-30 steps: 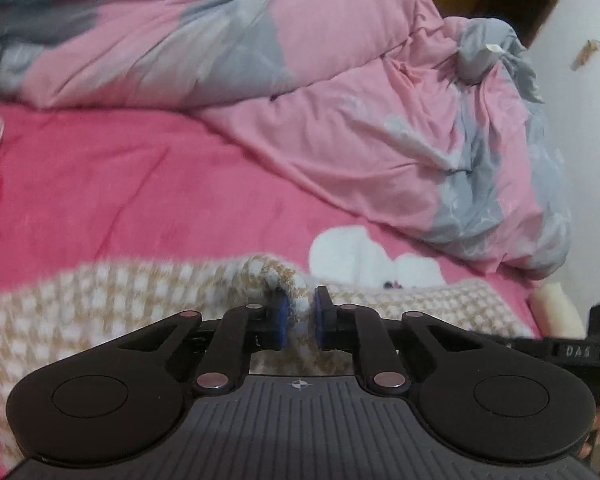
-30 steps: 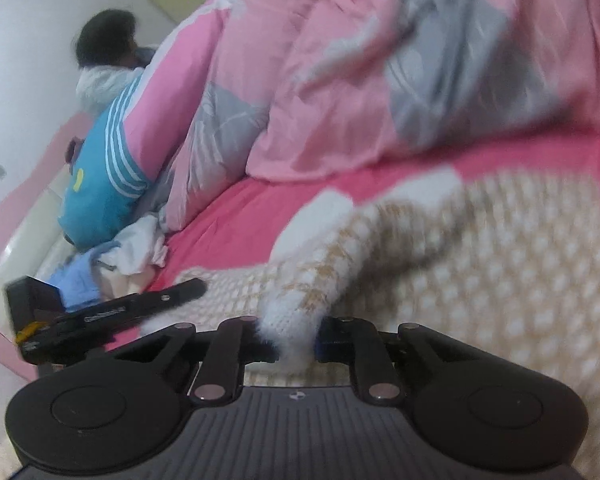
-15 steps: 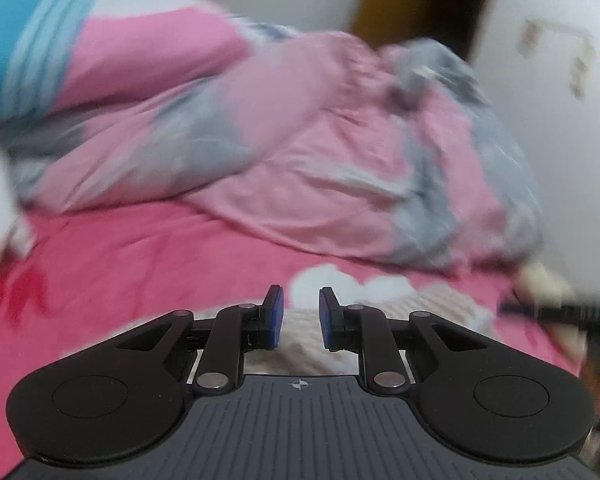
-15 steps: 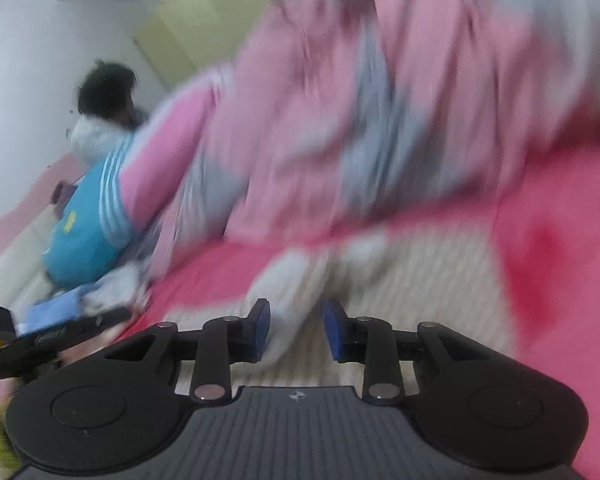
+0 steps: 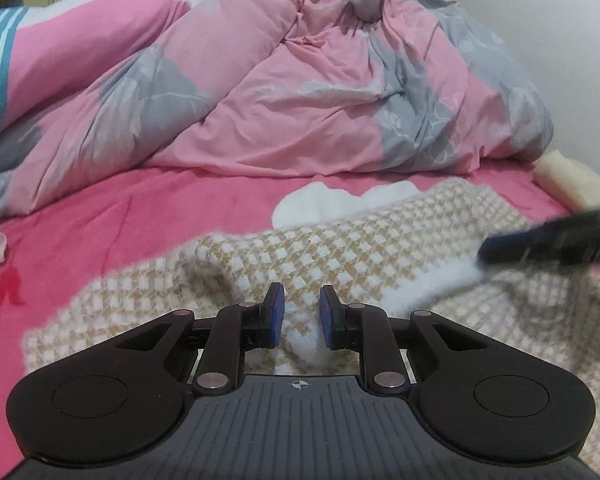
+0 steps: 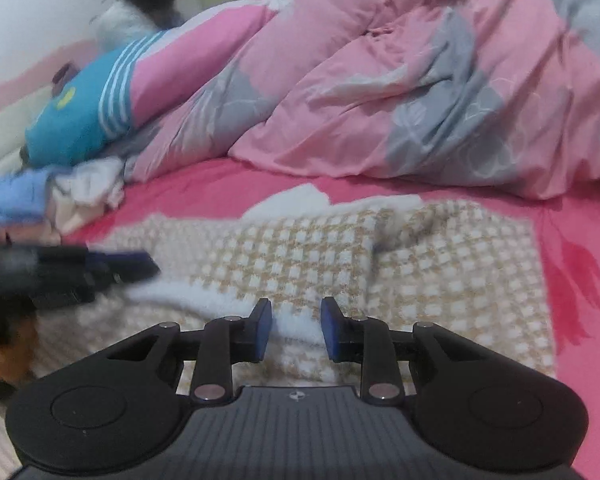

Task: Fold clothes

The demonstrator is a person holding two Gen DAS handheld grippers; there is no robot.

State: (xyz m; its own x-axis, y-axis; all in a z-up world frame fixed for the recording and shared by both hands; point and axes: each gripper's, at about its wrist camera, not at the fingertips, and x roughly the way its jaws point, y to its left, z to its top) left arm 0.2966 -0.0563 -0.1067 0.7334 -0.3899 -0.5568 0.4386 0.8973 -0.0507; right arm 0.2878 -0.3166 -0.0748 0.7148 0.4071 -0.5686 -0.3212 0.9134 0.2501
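Lying partly folded on the pink sheet (image 5: 148, 208), the tan-and-white checked sweater (image 5: 340, 248) sits close in front of both cameras, w/ a sleeve doubled over its body. A second ago each gripper pinched a bunched bit of that knit; now both have let go and the fabric has dropped flat. Left gripper (image 5: 300, 316): blue pads apart by a modest gap, nothing pressed between them, white fuzzy knit showing below the gap; can't tell if the pads brush it. Right gripper (image 6: 296, 328): jaws apart a bit wider, also clamped on nothing, a white fuzzy edge of the sweater visible beneath. Each gripper shows up blurred in the other's view, the right one at the far right edge of the left view, the left one at the left edge of the right view. Behind the sweater a pink-and-grey duvet (image 5: 300, 88) is heaped across the bed. A person (image 6: 140, 12) lies at the far left in a blue striped top, blurred and partly cut off. A small pile of clothes (image 6: 72, 196) beside them is too smeared to sort out.
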